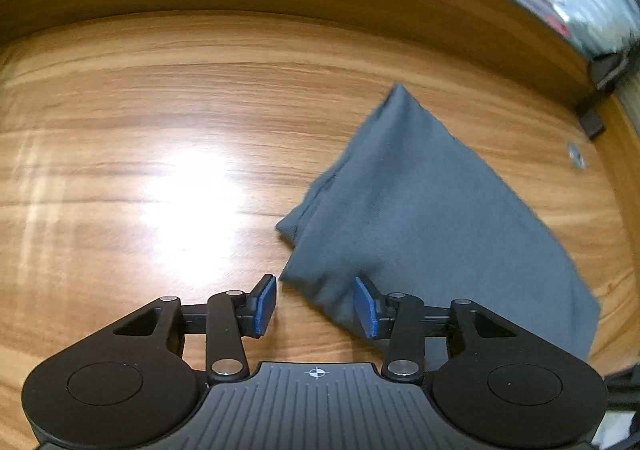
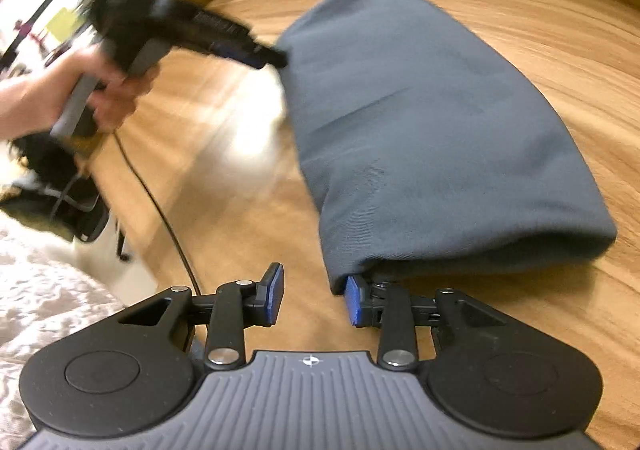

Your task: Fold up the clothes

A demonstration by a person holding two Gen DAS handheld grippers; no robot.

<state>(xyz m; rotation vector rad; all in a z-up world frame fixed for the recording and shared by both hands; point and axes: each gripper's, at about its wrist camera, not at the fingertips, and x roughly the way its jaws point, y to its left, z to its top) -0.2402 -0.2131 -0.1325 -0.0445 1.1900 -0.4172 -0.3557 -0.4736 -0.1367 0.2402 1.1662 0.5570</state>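
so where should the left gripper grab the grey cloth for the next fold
Probably the near corner of the grey cloth, just ahead of the left gripper. It lies flat on the wooden table, so come in low from the bare wood side and slide one pad beneath.

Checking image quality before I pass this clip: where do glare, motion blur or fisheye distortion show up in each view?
Left wrist view: a strong white glare patch on the wooden table, table edges bowed by the fisheye, the grey cloth only slightly soft. Right wrist view: heavy motion blur on the person's hand and the left hand-held gripper, streaked wood grain, and a smeared glare patch beside the cloth.
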